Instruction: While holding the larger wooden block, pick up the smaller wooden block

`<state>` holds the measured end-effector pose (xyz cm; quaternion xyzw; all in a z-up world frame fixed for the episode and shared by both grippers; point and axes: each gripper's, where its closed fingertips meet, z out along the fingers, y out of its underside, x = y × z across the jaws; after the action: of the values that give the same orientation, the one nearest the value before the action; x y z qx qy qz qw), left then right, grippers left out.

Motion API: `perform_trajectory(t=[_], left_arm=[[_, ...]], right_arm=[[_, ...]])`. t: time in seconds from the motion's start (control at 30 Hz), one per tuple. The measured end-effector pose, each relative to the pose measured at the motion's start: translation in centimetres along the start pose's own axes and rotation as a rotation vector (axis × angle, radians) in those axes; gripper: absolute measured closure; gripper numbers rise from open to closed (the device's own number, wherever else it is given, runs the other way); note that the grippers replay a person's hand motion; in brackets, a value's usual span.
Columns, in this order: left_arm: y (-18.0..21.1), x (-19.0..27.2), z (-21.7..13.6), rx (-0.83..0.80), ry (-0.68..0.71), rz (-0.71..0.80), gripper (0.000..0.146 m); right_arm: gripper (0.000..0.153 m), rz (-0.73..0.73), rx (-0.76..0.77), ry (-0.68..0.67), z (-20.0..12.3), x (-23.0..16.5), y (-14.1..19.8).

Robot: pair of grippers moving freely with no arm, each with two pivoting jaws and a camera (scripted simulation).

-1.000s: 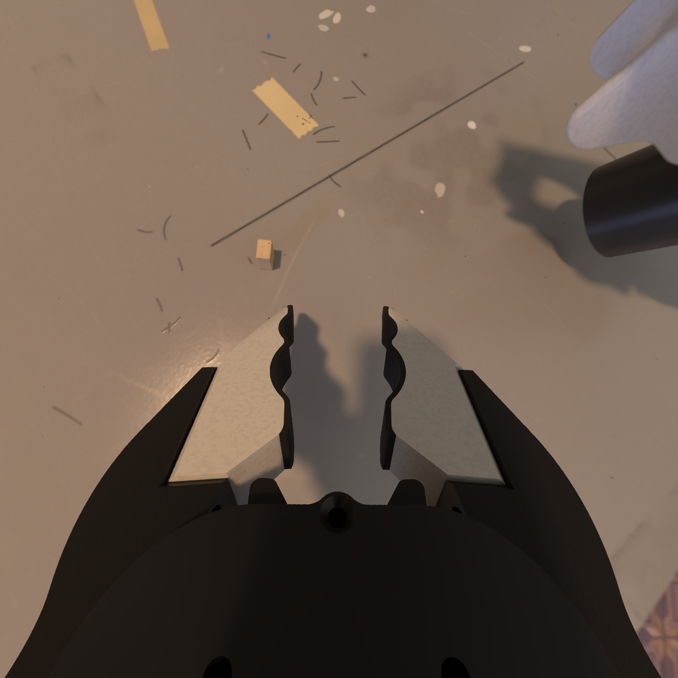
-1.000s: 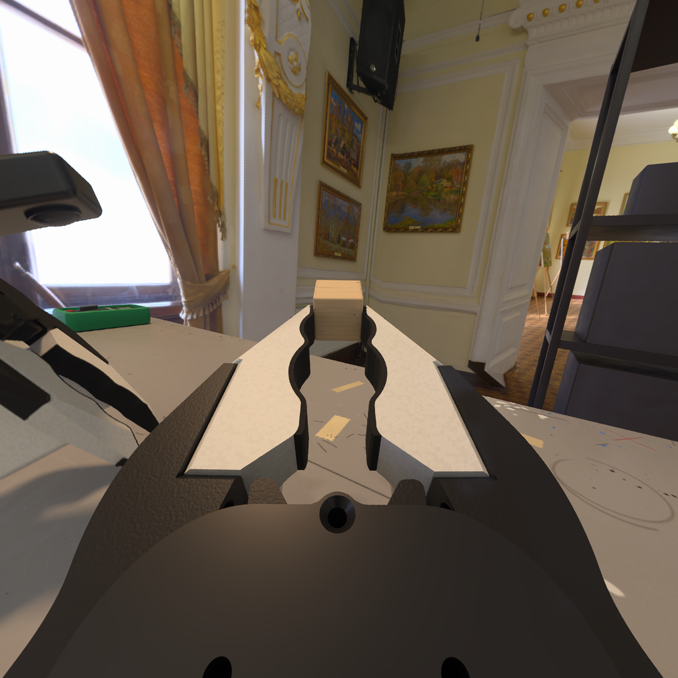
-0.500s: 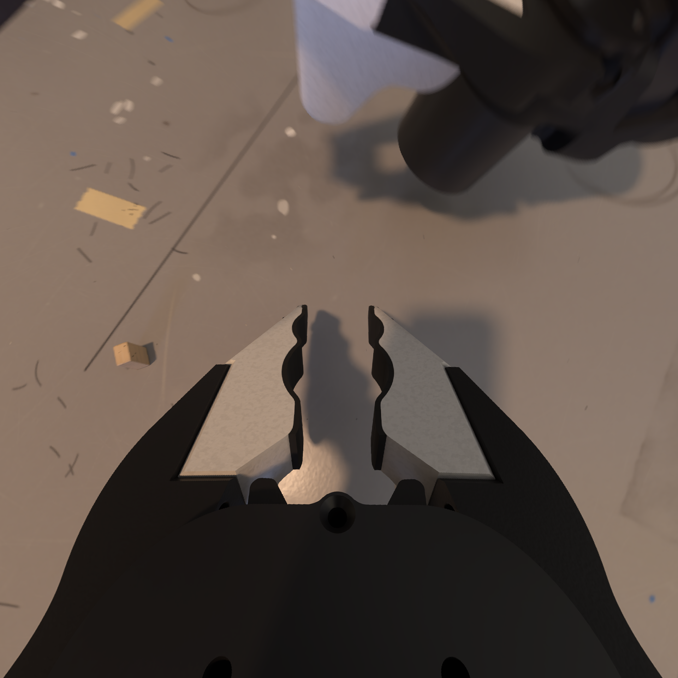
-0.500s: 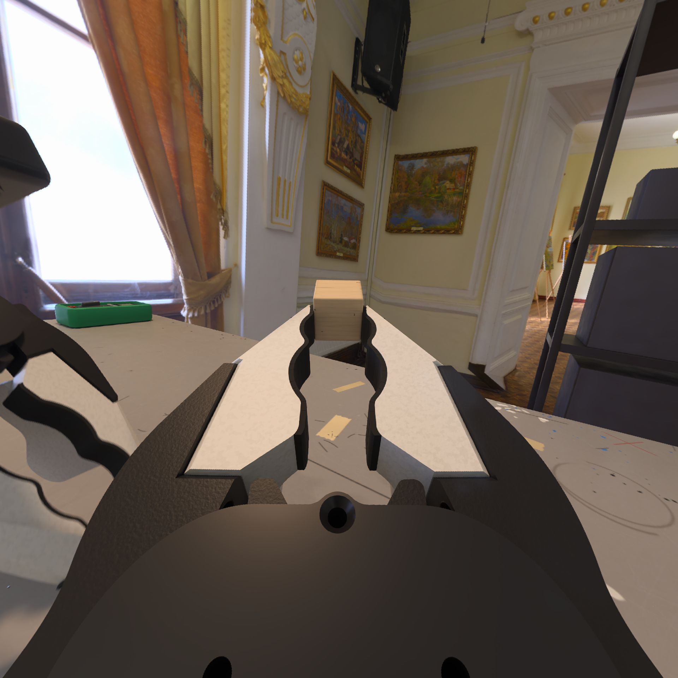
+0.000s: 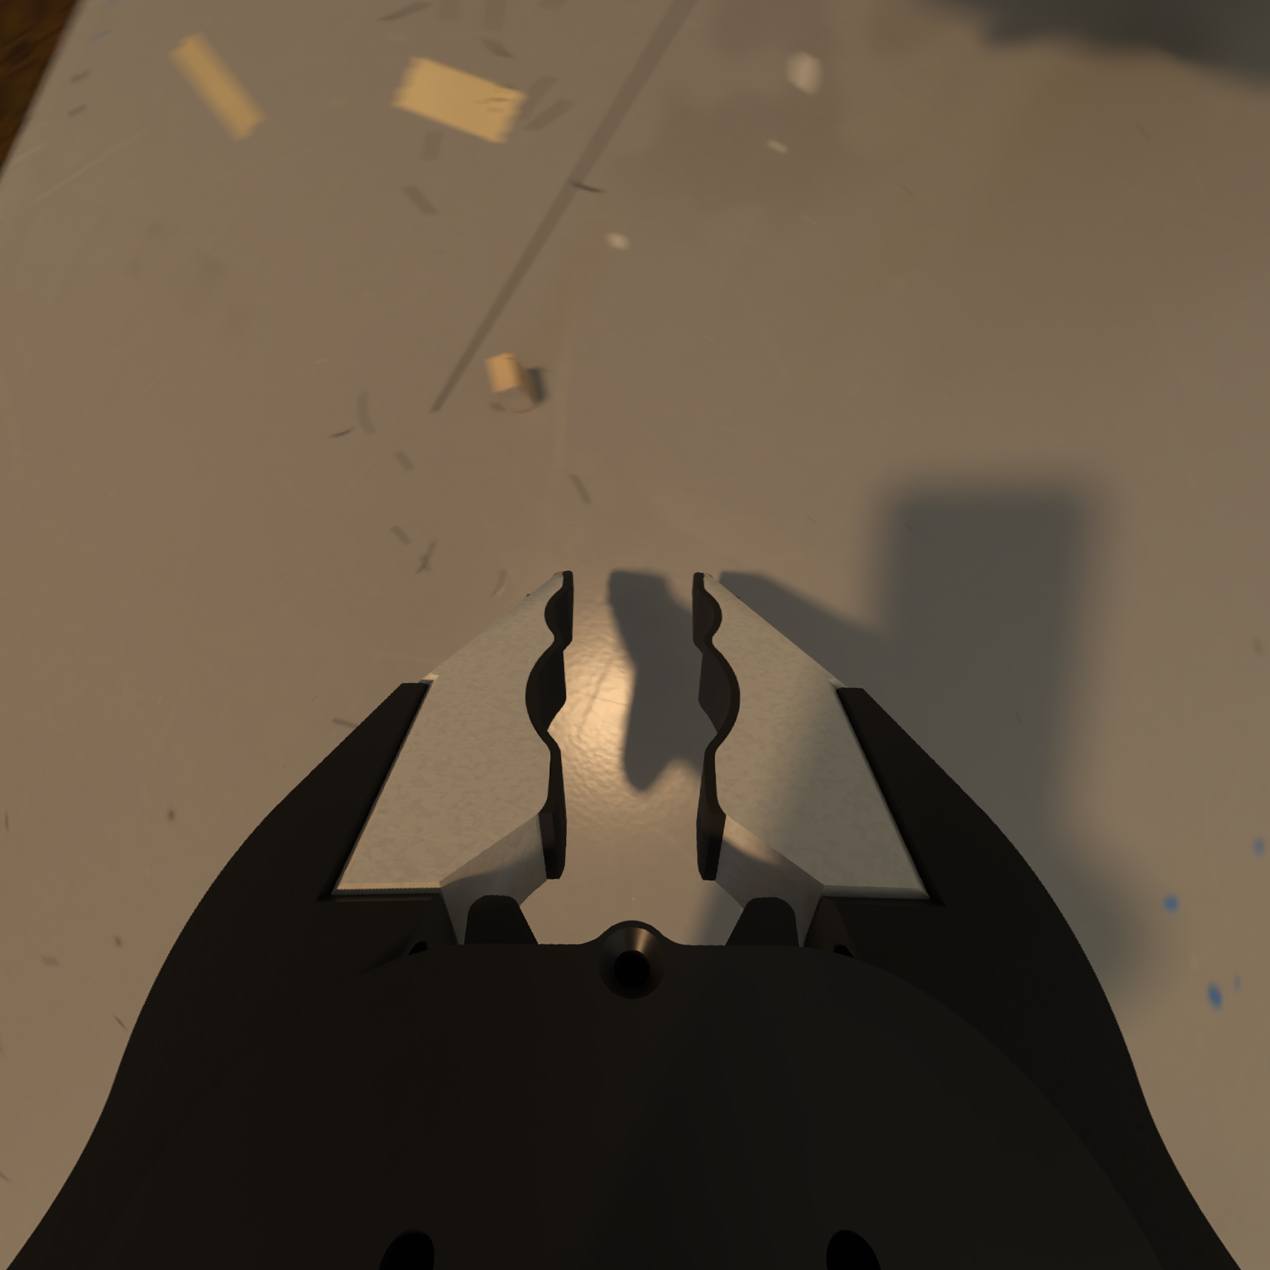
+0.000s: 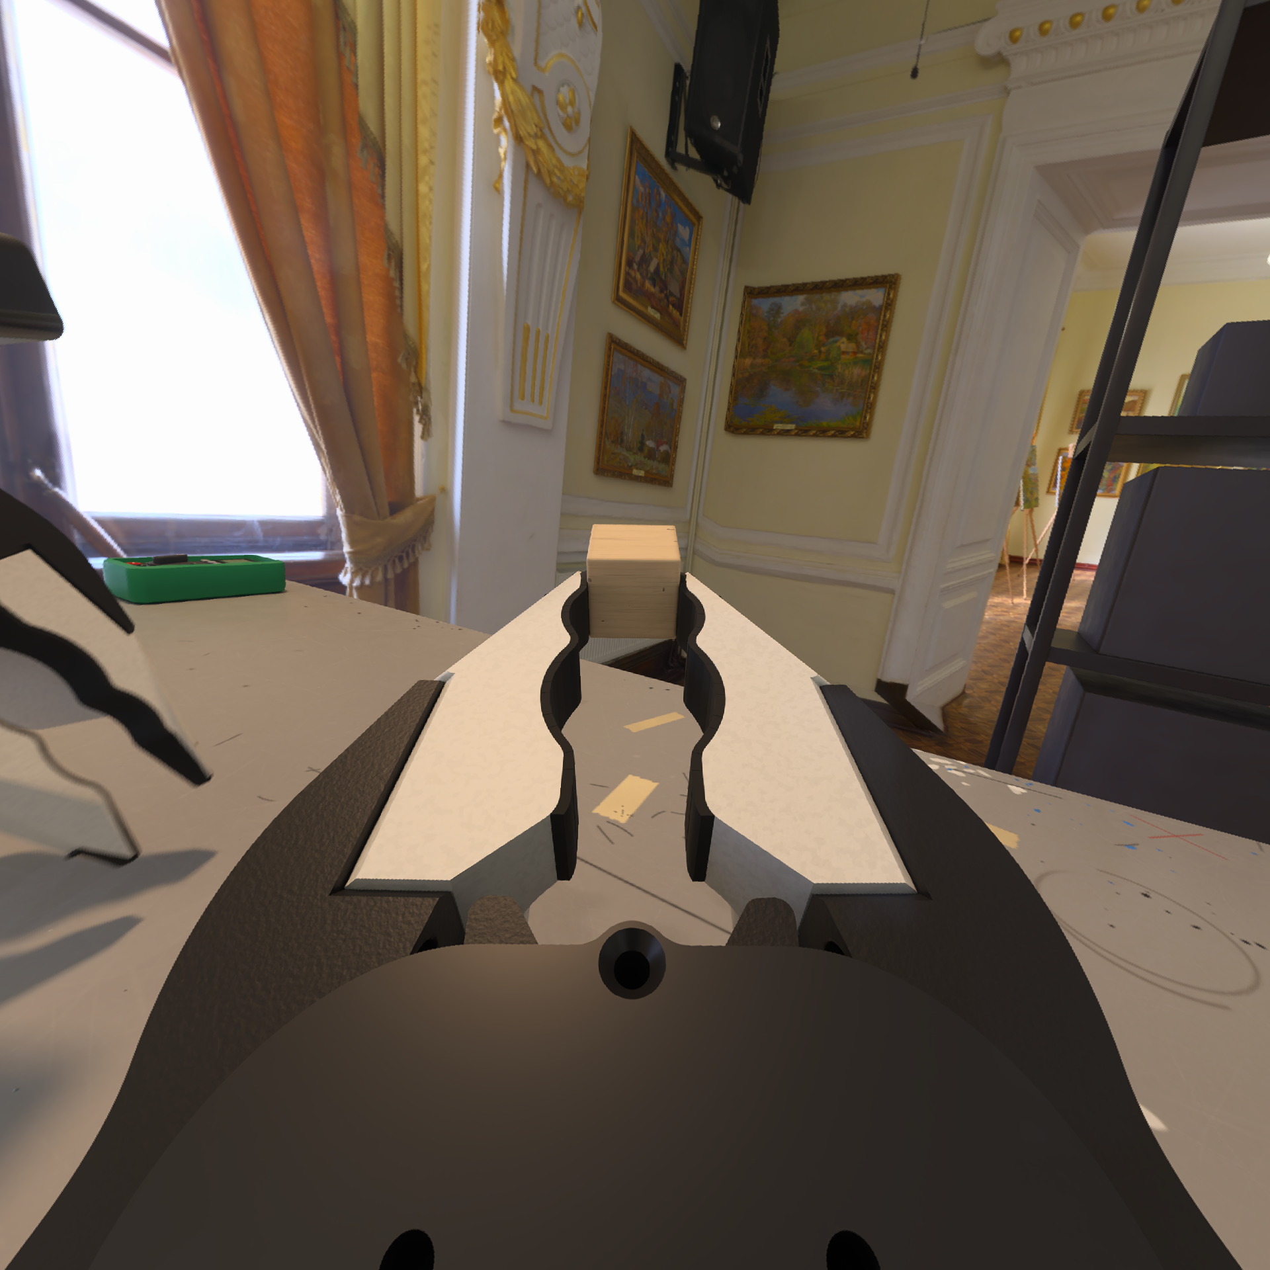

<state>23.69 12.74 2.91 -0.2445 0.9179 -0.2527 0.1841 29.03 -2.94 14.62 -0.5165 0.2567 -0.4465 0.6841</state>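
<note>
My right gripper (image 6: 633, 584) is shut on the larger wooden block (image 6: 632, 589), held between its fingertips above the table. The smaller wooden block (image 5: 506, 382) lies on the grey table (image 5: 893, 343), ahead and a little left of my left gripper (image 5: 632, 584). The left gripper is open and empty, low over the table, with a clear gap to the block. It also shows at the left edge of the right wrist view (image 6: 82, 742), its jaws apart. The small block is not seen in the right wrist view.
Pieces of tan tape (image 5: 459, 108) and a long dark line (image 5: 550, 213) mark the table beyond the small block. A green tray (image 6: 196, 576) sits at the table's far left edge. Black shelving (image 6: 1168, 550) stands at the right. The table edge (image 5: 27, 124) runs at upper left.
My left gripper has swung left and dropped lower, so the small block is now ahead of it near centre. The right gripper has left its view. The right gripper holds still with its block.
</note>
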Motion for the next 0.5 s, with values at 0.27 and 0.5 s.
perform_trajectory(t=[0.27, 0.5], left_arm=[[-3.4, -3.9, 3.0, 0.076, -0.129, -0.162, 0.112], [-3.7, -4.5, 5.8, 0.032, -0.178, -0.181, 0.116]], right_arm=[[0.128, -0.005, -0.002, 0.000, 0.0, 0.0, 0.0], [0.128, -0.011, -0.002, -0.008, 0.0, -0.2, 0.0]])
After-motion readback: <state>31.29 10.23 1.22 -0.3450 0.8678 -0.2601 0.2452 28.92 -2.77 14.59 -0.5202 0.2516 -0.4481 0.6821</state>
